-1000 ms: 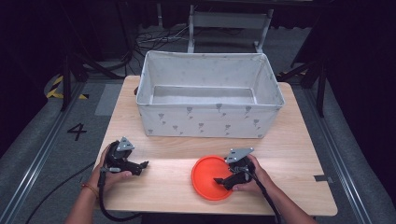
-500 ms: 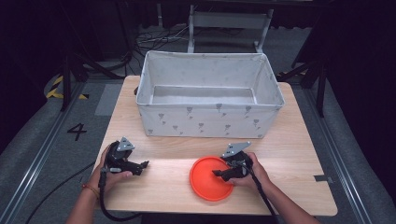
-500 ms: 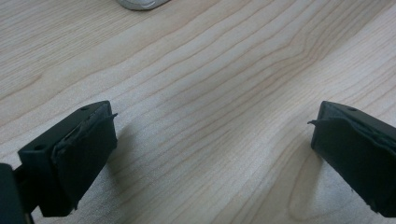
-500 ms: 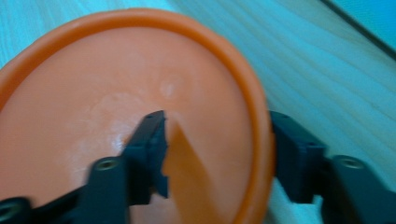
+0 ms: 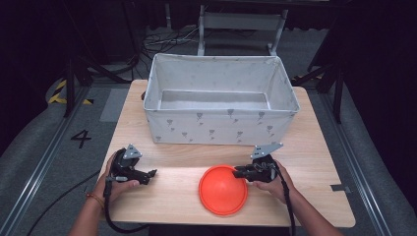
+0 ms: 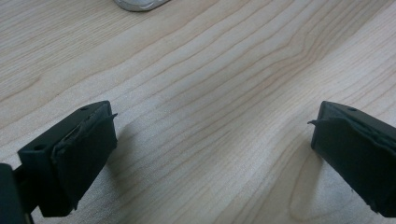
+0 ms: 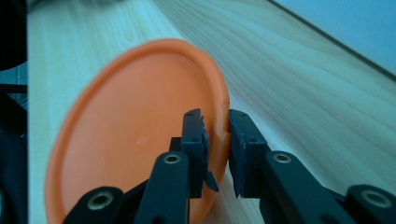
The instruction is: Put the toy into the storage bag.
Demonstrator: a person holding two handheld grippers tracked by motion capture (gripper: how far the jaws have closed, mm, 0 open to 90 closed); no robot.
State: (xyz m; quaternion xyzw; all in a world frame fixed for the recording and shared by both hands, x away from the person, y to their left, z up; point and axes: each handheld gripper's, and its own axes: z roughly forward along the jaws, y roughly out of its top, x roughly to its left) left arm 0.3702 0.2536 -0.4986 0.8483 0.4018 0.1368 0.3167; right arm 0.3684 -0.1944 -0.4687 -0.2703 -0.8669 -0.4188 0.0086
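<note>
My right tongs (image 7: 217, 140) now pinch the round orange plastic plate's (image 5: 222, 191) rim, dragging it left; left tongs (image 6: 210, 154) gape empty

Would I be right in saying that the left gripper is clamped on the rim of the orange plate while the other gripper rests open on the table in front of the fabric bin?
Not quite: the sides are swapped. The right gripper is clamped on the rim of the orange plate, as the right gripper view shows, while the left gripper rests open on the table in front of the fabric bin.
</note>
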